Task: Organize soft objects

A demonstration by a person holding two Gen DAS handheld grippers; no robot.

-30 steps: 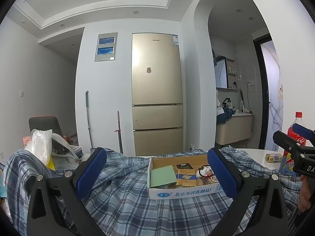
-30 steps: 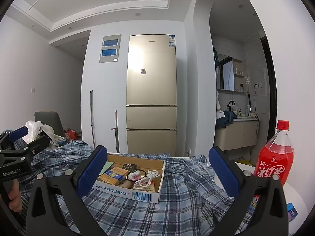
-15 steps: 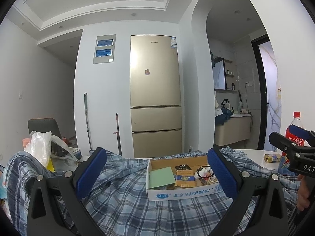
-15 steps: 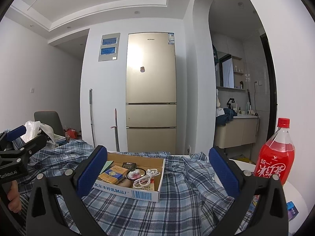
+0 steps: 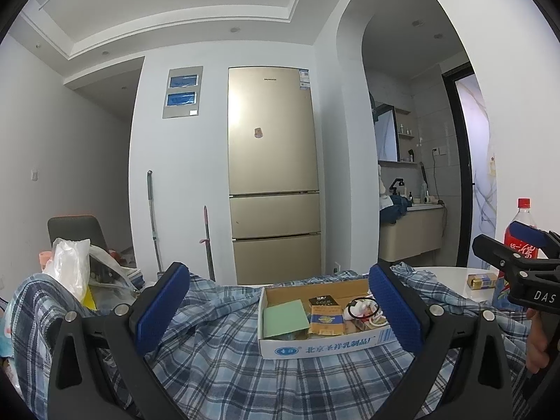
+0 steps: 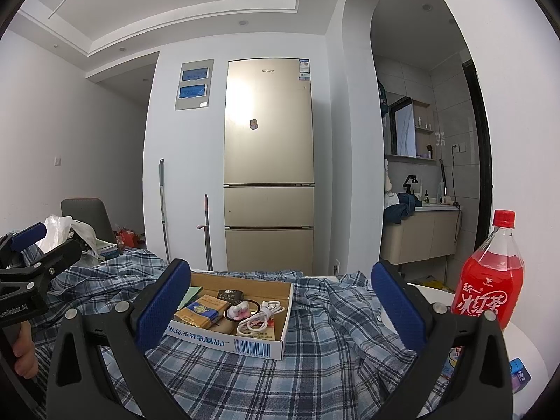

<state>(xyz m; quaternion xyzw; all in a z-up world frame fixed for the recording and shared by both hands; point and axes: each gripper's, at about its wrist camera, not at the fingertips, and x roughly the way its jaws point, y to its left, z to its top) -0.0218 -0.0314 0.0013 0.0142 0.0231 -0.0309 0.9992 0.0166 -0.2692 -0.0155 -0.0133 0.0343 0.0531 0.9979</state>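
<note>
The left gripper [image 5: 280, 309] hangs with its blue pads spread wide apart, nothing between them, above a blue plaid shirt [image 5: 224, 360] draped over the white table [image 5: 451, 276]. The right gripper [image 6: 280, 306] is likewise spread wide and empty over the same shirt. On the cloth ahead of both sits a shallow cardboard box [image 6: 259, 344] holding a green card [image 5: 284, 317], small packets and a coiled white cable [image 6: 260, 313]. A red drink bottle [image 6: 490, 280] stands on the table to the right, a white plastic bag [image 5: 70, 266] to the left
</note>
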